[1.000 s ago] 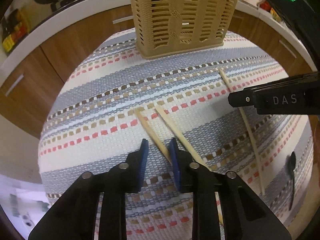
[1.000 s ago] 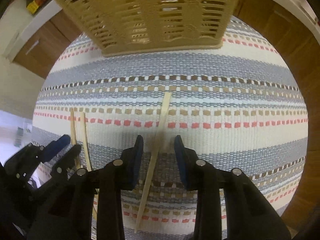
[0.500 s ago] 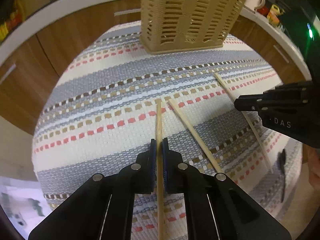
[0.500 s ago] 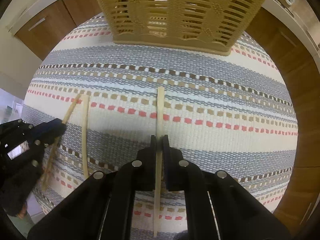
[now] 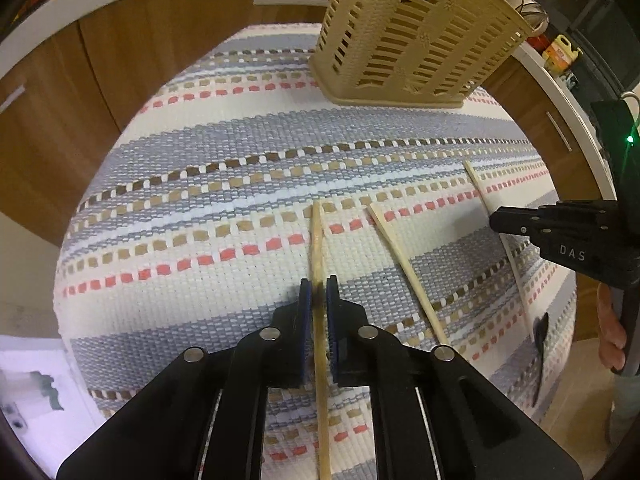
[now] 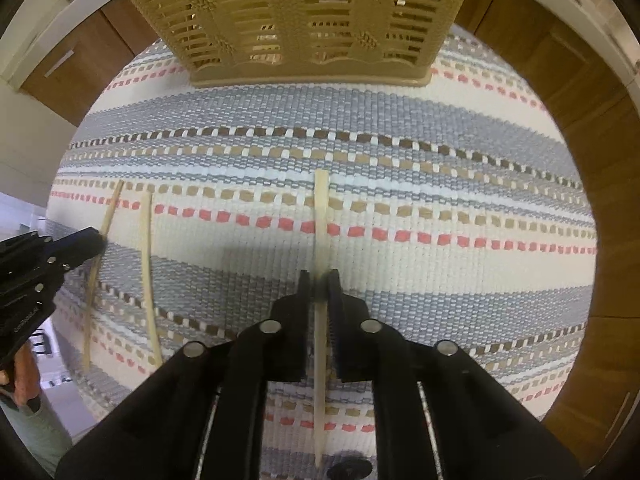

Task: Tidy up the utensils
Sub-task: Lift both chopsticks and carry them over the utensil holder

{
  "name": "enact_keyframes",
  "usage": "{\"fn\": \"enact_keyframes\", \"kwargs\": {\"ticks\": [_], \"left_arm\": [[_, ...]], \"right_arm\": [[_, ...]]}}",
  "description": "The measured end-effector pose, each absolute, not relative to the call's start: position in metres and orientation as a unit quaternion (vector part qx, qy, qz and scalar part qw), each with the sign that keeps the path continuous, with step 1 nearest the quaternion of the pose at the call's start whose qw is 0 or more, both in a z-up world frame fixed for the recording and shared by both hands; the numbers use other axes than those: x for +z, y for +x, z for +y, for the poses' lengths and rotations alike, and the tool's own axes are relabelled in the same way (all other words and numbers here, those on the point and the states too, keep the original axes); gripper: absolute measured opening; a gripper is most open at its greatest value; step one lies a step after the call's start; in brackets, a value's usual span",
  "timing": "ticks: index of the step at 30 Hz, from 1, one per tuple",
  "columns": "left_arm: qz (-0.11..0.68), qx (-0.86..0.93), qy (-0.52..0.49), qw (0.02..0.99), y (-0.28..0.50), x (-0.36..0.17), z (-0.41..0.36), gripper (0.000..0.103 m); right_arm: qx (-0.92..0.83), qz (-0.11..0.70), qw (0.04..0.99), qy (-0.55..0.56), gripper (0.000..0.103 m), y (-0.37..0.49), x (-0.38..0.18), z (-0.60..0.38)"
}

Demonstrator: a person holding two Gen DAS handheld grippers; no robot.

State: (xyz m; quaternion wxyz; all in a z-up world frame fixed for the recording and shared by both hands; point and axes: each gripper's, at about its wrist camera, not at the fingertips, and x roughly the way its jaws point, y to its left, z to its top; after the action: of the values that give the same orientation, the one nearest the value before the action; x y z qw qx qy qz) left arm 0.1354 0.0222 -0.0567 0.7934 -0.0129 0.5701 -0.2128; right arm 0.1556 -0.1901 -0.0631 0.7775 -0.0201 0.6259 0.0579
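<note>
My left gripper (image 5: 319, 292) is shut on a wooden chopstick (image 5: 317, 240) that points forward over the striped mat. My right gripper (image 6: 319, 286) is shut on a paler chopstick (image 6: 321, 208), also pointing forward. A third chopstick (image 5: 404, 268) lies on the mat between them; it also shows in the right wrist view (image 6: 147, 264). The beige slatted utensil basket (image 5: 412, 36) stands at the mat's far edge, close ahead in the right wrist view (image 6: 312, 20). The right gripper shows at the right of the left wrist view (image 5: 560, 236), the left gripper at the left of the right wrist view (image 6: 36, 264).
A striped woven mat (image 5: 240, 160) covers the round table. A dark spoon (image 5: 540, 344) lies at the mat's right edge. Wooden cabinets with a white counter (image 5: 120, 40) stand behind. Bottles (image 5: 560, 52) stand on the counter at the far right.
Both grippers closed on their chopsticks from open a second ago. Since then both have lifted slightly and the left view has swung so the basket sits further right.
</note>
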Motion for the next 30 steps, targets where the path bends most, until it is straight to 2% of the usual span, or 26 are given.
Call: {"fn": "enact_keyframes", "kwargs": {"ticks": [2, 6, 11, 13, 14, 16, 17, 20, 24, 30], "left_arm": [[0.575, -0.217, -0.009, 0.789, 0.138, -0.054, 0.022, 0.008], [0.595, -0.242, -0.007, 0.767, 0.153, -0.057, 0.017, 0.019], [0.602, -0.241, 0.015, 0.761, 0.16, -0.058, 0.007, 0.02], [0.601, -0.234, 0.038, 0.763, 0.16, -0.059, -0.004, 0.017], [0.599, -0.225, 0.055, 0.767, 0.158, -0.059, -0.009, 0.015], [0.592, -0.204, 0.088, 0.775, 0.155, -0.06, -0.02, 0.004], [0.589, -0.199, 0.094, 0.777, 0.154, -0.06, -0.023, 0.004], [0.579, -0.188, 0.1, 0.787, 0.15, -0.06, -0.029, 0.004], [0.543, -0.19, 0.051, 0.816, 0.142, -0.049, -0.021, 0.003], [0.438, -0.221, -0.052, 0.87, 0.125, 0.007, 0.002, 0.003]], "right_arm": [[0.066, 0.633, 0.771, -0.011, 0.016, 0.16, -0.068, -0.197], [0.071, 0.636, 0.768, -0.027, 0.02, 0.161, -0.067, -0.201], [0.064, 0.629, 0.773, -0.053, 0.019, 0.155, -0.068, -0.19], [0.058, 0.625, 0.776, -0.065, 0.017, 0.154, -0.068, -0.186], [0.06, 0.621, 0.778, -0.074, 0.012, 0.153, -0.068, -0.184], [0.064, 0.618, 0.779, -0.077, 0.007, 0.15, -0.067, -0.179], [0.063, 0.616, 0.781, -0.08, 0.003, 0.149, -0.067, -0.178], [0.066, 0.609, 0.786, -0.089, 0.003, 0.147, -0.066, -0.174], [0.093, 0.593, 0.798, -0.06, 0.003, 0.136, -0.059, -0.176], [0.143, 0.524, 0.84, -0.01, 0.003, 0.109, -0.023, -0.189]]}}
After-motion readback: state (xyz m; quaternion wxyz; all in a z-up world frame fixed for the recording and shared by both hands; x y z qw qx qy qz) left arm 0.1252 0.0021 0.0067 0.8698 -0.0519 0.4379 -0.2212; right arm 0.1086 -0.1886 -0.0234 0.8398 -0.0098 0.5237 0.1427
